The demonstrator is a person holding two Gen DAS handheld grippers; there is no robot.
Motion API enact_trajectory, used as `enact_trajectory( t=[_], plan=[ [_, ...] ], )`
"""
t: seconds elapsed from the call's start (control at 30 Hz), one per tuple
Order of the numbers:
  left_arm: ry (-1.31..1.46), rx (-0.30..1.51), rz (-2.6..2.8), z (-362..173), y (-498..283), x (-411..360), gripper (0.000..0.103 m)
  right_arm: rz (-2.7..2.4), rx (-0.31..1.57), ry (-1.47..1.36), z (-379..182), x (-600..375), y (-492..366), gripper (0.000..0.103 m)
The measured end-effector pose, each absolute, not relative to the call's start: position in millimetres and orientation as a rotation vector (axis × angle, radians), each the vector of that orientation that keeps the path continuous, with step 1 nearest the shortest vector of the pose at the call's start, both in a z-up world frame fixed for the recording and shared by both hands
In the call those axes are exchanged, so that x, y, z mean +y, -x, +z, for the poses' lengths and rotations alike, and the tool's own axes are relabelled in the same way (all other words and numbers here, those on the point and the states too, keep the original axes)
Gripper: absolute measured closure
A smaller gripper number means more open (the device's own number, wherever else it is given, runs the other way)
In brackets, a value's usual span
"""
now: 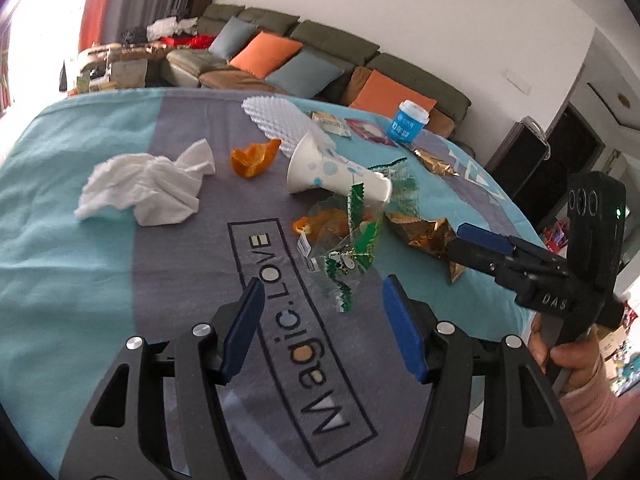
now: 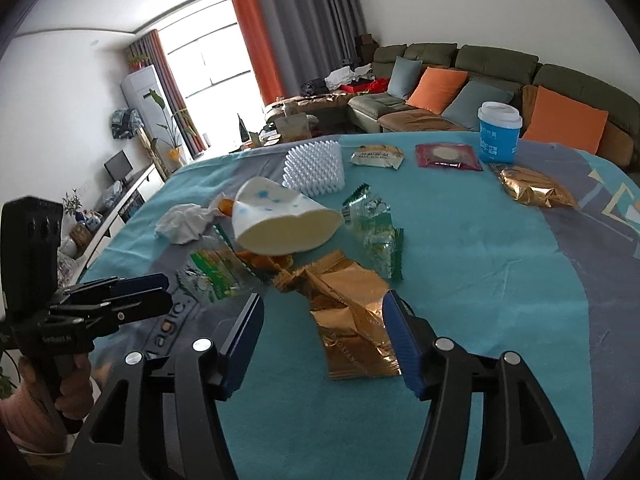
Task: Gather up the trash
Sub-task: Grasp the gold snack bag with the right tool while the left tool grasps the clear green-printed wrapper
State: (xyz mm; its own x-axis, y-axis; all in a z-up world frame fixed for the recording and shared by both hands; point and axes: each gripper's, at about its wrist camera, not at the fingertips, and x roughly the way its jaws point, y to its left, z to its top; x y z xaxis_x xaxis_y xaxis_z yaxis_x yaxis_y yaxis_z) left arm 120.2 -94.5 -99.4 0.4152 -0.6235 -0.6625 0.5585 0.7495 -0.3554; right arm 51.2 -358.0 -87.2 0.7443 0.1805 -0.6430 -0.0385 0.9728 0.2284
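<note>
Trash lies on a teal and grey cloth-covered table (image 1: 60,248). My left gripper (image 1: 320,304) is open, just short of a green and clear wrapper (image 1: 352,248). Beyond it lie a crushed paper cup (image 1: 332,172), orange peel (image 1: 254,158) and a crumpled white tissue (image 1: 148,184). My right gripper (image 2: 320,316) is open, its fingers on either side of a gold foil wrapper (image 2: 352,312); it also shows in the left wrist view (image 1: 460,240). The cup (image 2: 280,220) and a second green wrapper (image 2: 376,236) lie beyond it.
Farther back are a white bumpy foam sheet (image 2: 314,168), two snack packets (image 2: 378,156), (image 2: 448,156), a blue tub with a white lid (image 2: 499,132) and another gold wrapper (image 2: 532,190). A sofa with orange and grey cushions (image 2: 440,84) stands behind the table.
</note>
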Motion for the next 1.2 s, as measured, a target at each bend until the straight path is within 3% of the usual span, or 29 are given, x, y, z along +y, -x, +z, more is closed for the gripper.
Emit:
enact_trajectory(
  t=[0.1, 0.2, 0.27, 0.33, 0.4, 0.57, 1.2],
  plan=[
    [0.087, 0.895, -0.743, -103.5, -126.3, -100.7, 0.044, 0.115, 0.727, -0.214, -89.0, -361.3, -50.7, 0.046],
    [0.092, 0.916, -0.758, -106.5, -131.7, -106.7, 0.048, 0.116, 0.736, -0.221, -90.7, -364.4, -49.2, 0.057],
    [0.096, 0.927, -0.766, -108.2, -135.4, -111.3, 0.053, 0.122, 0.741, -0.232, -92.2, -366.9, -49.5, 0.063],
    [0.106, 0.942, -0.776, -110.5, -138.2, -114.2, 0.065, 0.137, 0.746, -0.246, -93.6, -369.2, -48.9, 0.075],
    [0.116, 0.955, -0.786, -113.2, -140.1, -116.1, 0.073, 0.155, 0.745, -0.262, -93.9, -371.1, -48.3, 0.076],
    [0.134, 0.948, -0.798, -114.2, -137.8, -113.9, 0.077, 0.168, 0.735, -0.278, -90.2, -373.4, -46.1, 0.080],
    [0.174, 0.831, -0.711, -84.3, -98.6, -35.9, 0.078, 0.330, 0.649, -0.306, -46.4, -346.6, -31.2, 0.083]
  ],
)
